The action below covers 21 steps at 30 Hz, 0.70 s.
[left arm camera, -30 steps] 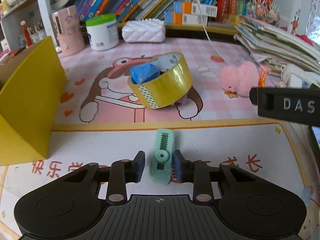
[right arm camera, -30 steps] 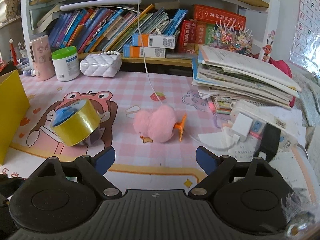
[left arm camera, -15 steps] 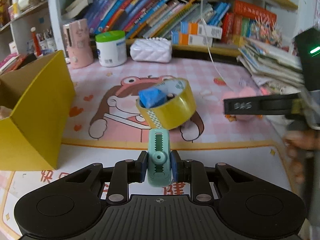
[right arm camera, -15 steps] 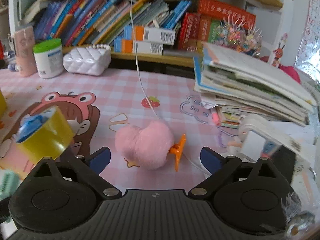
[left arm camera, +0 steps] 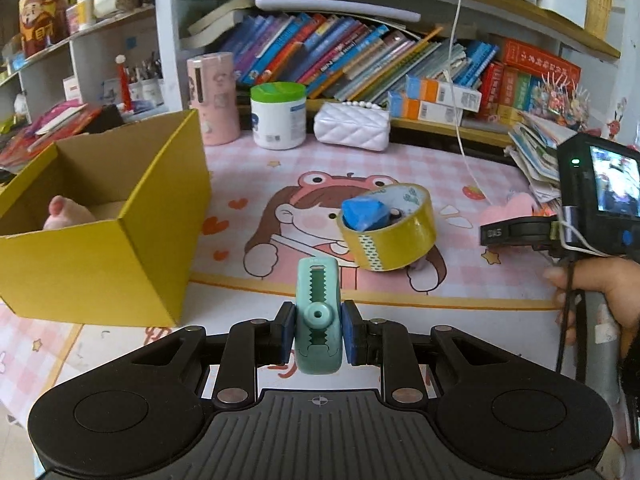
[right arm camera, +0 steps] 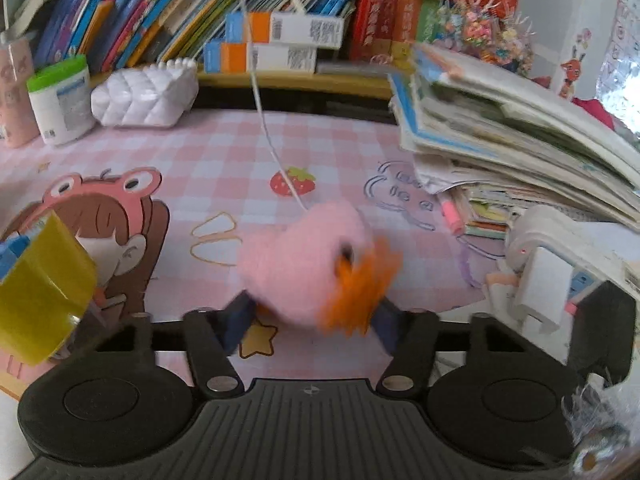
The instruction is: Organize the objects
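Light, stiff mint clip (left arm camera: 318, 320) pinched mid-body in left claw (left arm camera: 318, 334) above the worktop (left arm camera: 460, 312); soft pink plush (right arm camera: 304, 256), squashy, sitting between the closing right claw (right arm camera: 310, 326).

Child's study desk: bookshelves (left arm camera: 360, 52), cartoon mat (left arm camera: 280, 184).

Tape roll (left arm camera: 387, 227) on cartoon mat (left arm camera: 400, 160)

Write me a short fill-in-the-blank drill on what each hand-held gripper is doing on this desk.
The left hand-held gripper is shut on a ___ clip.
The right hand-held gripper is closing around a fluffy ___ toy.
The yellow box stands ___ at the top.
A blue block sits inside the tape ___.

Missing: green; pink; open; roll
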{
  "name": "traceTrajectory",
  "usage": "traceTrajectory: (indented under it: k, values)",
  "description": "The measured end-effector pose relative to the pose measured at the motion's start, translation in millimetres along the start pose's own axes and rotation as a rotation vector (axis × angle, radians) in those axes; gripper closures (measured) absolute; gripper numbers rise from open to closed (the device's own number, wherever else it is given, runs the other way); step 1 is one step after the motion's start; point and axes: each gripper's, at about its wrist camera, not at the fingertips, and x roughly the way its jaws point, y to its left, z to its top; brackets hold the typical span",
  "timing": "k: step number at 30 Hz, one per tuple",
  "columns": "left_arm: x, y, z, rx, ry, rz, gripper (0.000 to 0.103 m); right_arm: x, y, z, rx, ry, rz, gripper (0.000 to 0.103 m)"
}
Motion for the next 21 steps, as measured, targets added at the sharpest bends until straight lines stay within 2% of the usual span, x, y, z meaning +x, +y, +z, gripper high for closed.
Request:
traceTrajectory:
  k: [1, 2, 4, 5, 10, 14, 17, 18, 19, 21]
  values:
    - [-2, 1, -1, -0.002, -0.004, -0.002, 0.08, -5, -1, 0, 0.004, -0.012, 0.003, 0.052]
    - [-3, 2, -2, -0.005, -0.008, -0.004, 0.08, -12, -1, -1, 0.005, -0.027, 0.003, 0.061]
    - [-5, 2, -4, -0.01, -0.016, -0.013, 0.08, -22, -3, -1, 0.013, -0.025, 0.02, 0.087]
    - [-6, 3, -4, -0.011, -0.019, -0.018, 0.08, -28, -3, -4, 0.027, -0.017, 0.035, 0.092]
    - [-14, 5, -5, -0.022, -0.045, -0.042, 0.08, -60, 3, -26, -0.005, 0.012, 0.098, 0.093]
    - [-18, 8, -5, -0.029, -0.06, -0.044, 0.08, -74, 6, -38, -0.041, -0.004, 0.092, 0.093]
    - [-21, 11, -6, -0.035, -0.065, -0.04, 0.08, -76, 1, -38, -0.025, -0.03, 0.062, 0.086]
    - [-22, 12, -7, -0.036, -0.066, -0.037, 0.08, -77, -2, -38, -0.022, -0.04, 0.05, 0.07]
    - [-23, 13, -8, -0.038, -0.064, -0.035, 0.08, -76, -4, -38, -0.016, -0.048, 0.038, 0.044]
    - [-23, 14, -8, -0.041, -0.055, -0.03, 0.08, -76, -7, -38, -0.006, -0.069, 0.009, 0.025]
